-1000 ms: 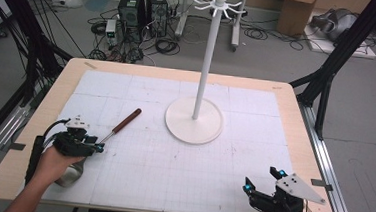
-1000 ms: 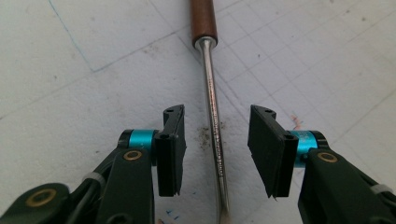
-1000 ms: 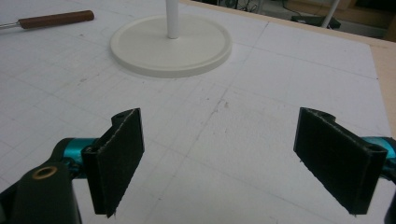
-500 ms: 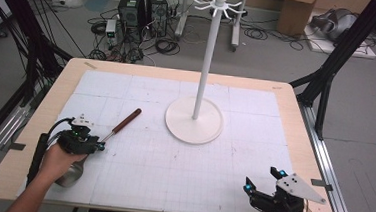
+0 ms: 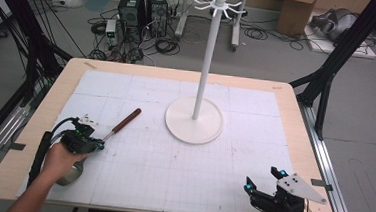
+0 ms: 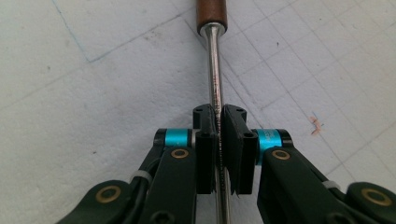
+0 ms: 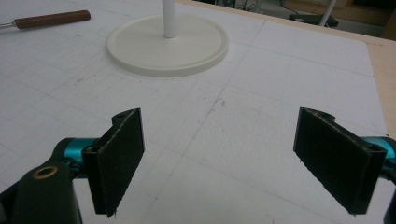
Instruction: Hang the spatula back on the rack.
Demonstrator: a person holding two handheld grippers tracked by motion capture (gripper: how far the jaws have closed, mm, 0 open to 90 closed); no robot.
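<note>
Left gripper view: the left gripper point(image 6: 218, 140) has just been closing and now clamps the utensil's metal shaft point(image 6: 215, 74); its engraving is unreadable. The right gripper point(image 7: 233, 158) gapes wide, holding nothing.

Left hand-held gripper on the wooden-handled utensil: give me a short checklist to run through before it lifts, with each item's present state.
1. Left hand-held gripper closed on the utensil's metal shaft: ok, its jaws have just been closing and the pads now pinch it.
2. Grip centred on the shaft: ok.
3. Wooden handle free of obstacles: ok.
4. White stand apart from the utensil: ok.
5. Right hand-held gripper open, out of the way: ok.
6. Utensil's working end: cannot tell, hidden.
</note>
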